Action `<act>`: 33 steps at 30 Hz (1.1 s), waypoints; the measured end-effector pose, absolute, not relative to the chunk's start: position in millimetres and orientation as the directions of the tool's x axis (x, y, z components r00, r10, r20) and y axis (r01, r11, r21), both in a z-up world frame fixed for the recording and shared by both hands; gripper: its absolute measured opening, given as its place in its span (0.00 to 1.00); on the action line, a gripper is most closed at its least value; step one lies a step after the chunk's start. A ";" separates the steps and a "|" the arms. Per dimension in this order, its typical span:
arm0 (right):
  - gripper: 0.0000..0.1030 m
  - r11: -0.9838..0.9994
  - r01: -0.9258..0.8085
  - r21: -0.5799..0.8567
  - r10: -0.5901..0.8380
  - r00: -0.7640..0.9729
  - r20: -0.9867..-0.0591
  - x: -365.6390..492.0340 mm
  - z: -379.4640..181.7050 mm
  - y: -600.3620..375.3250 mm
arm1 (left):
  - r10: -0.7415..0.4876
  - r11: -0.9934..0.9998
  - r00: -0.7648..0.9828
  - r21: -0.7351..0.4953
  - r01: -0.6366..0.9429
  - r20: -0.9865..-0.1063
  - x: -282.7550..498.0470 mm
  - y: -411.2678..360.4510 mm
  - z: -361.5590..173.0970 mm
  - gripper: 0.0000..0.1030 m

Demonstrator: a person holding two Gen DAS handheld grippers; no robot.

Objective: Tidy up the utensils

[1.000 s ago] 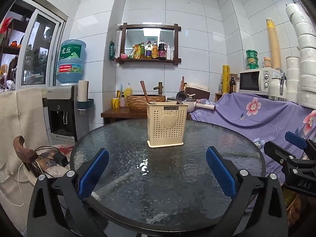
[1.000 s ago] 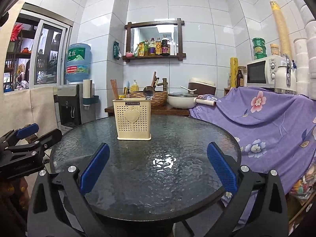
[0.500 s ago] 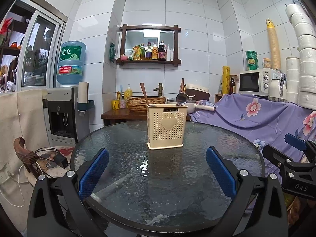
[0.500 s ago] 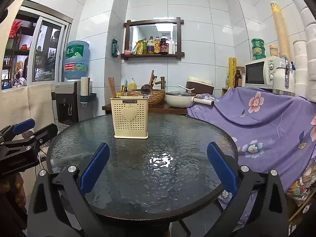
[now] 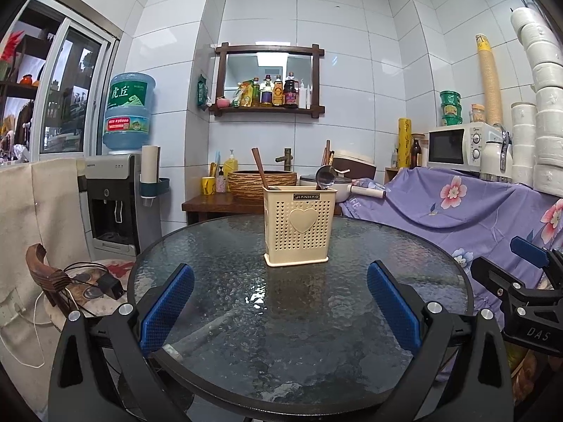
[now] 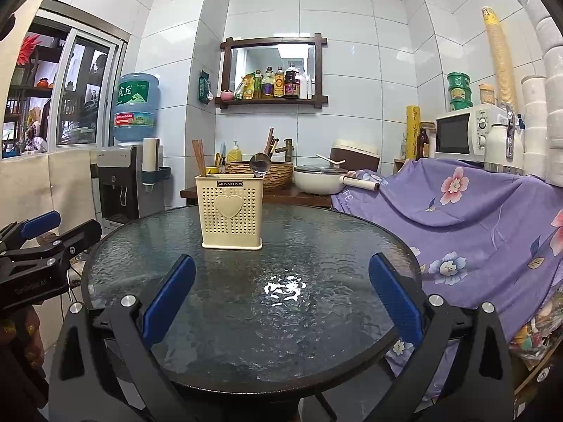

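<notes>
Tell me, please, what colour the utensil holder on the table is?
Cream utensil holder, clearest in the left wrist view.

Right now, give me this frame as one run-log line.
left gripper: open, empty | right gripper: open, empty | utensil holder: upright on glass table, spoon and chopsticks inside

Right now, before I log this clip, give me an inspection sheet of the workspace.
Surface: round textured glass table, glare patch mid-top.
Job's things: cream utensil holder upright on the table; metal spoon and chopsticks stand in it.
Clutter: nothing seen on the table besides the holder.
Grippers: left gripper and right gripper both open, empty, above the near rim.
Cables: black adapter and cords on the stool at left.
Surroundings: water dispenser, microwave, floral purple cloth.
</notes>
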State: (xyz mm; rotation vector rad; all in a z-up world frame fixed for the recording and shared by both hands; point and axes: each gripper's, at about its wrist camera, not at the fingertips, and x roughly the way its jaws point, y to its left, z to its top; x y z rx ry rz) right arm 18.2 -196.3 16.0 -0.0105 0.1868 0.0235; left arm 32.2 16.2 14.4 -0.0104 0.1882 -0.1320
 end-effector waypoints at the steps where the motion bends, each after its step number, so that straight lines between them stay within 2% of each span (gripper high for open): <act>1: 0.95 1.000 -0.025 -0.007 0.023 0.982 -0.187 18.6 15.9 -196.9 | -0.132 0.991 0.974 -0.022 0.130 -0.186 32.1 15.7 14.7 0.94; 33: 0.95 1.000 -0.022 -0.010 0.019 0.983 -0.184 19.6 16.7 -198.6 | -0.121 0.993 0.974 -0.016 0.120 -0.193 31.8 14.8 16.6 0.94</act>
